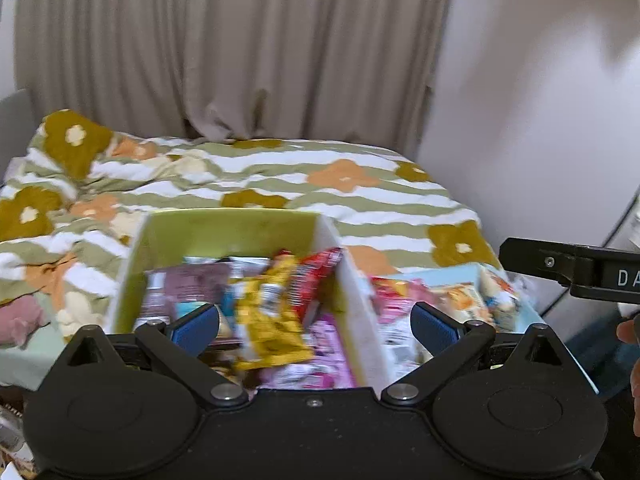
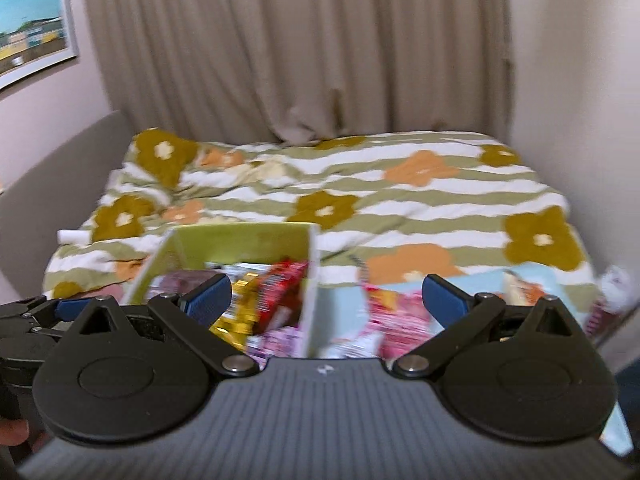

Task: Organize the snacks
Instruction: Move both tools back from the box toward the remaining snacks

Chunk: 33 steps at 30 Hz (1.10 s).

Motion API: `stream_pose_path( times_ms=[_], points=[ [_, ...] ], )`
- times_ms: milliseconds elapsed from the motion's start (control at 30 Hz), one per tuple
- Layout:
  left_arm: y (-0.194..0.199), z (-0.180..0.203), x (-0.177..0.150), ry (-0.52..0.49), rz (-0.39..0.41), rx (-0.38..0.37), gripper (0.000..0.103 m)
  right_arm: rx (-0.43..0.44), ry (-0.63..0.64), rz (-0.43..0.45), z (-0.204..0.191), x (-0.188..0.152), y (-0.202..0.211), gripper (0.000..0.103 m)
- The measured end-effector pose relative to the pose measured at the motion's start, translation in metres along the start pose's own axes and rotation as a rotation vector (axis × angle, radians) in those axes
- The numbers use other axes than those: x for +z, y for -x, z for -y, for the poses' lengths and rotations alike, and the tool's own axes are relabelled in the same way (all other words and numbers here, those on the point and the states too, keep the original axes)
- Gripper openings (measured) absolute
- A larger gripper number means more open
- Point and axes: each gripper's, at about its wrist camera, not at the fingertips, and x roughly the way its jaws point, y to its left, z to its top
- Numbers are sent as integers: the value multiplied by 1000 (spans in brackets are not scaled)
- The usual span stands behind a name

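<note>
We see the yellow snack packet (image 1: pixel 269 312) in the green box (image 1: pixel 224 228), its long axis pointing toward 12 o'clock; both the left hand-held gripper (image 1: pixel 314 326) and the right hand-held gripper (image 2: pixel 326 300) are released, empty

left claw (image 1: pixel 316 322): spread, empty | right claw (image 2: pixel 326 300): spread, empty

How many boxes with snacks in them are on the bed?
2. The green box stands on the flowery blanket, full of packets. The light blue box sits right beside it, on its right, also holding snacks. Part of the blue one is cut off from view.
</note>
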Motion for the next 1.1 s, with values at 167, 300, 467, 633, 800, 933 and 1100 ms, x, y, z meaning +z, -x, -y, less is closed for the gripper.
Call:
stream_pose_path(
  times_ms=[167, 300, 467, 633, 800, 933, 1100],
  points=[
    [-8, 40, -3, -56, -15, -34, 103, -74, -46, -10, 45, -11, 12, 103],
    [-22, 72, -3, -85, -40, -37, 103, -106, -73, -48, 82, -24, 14, 103],
    [-48, 110, 0, -143, -74, -47, 103, -145, -122, -93, 129, -42, 15, 103],
    [-85, 143, 2, -207, -130, -47, 103, -167, -190, -162, 169, -67, 2, 103],
    [-128, 173, -7, -279, -205, -30, 103, -178, -277, -224, 198, -95, -11, 103],
    [-155, 188, -18, -318, -267, -18, 100, -186, -330, -265, 210, -114, -22, 103],
    [-185, 195, -33, -364, -332, 9, 97, -173, -351, -317, 211, -133, -39, 103]
  ],
)
